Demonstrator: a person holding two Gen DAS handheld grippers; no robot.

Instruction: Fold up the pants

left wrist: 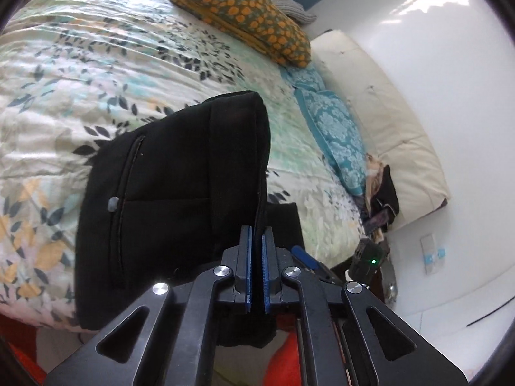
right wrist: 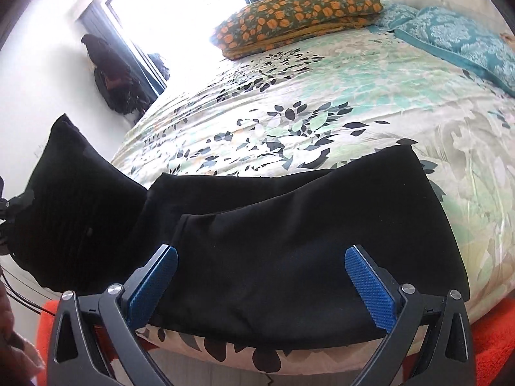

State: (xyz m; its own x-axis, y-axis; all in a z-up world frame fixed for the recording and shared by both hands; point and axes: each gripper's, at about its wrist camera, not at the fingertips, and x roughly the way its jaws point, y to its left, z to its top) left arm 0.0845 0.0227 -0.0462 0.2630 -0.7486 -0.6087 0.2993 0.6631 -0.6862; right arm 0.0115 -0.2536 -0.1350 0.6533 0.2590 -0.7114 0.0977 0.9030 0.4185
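- A raised fold of the black fabric pants [left wrist: 167, 173] is pinched between the blue pads of the left gripper [left wrist: 256, 241], whose jaws are clenched on the cloth near the front edge of the bed.
- The rest of the pants is spread along the front edge of the leaf-patterned quilt [right wrist: 322, 109].
- The right gripper [right wrist: 260, 263] is held with its jaws spread wide above the pants, nothing being grasped.
- An orange-spotted folded blanket [right wrist: 299, 16] is seen at the far edge.

Black pants [right wrist: 289, 225]; leaf-print quilt [right wrist: 322, 96]; teal pillow [right wrist: 466, 41].
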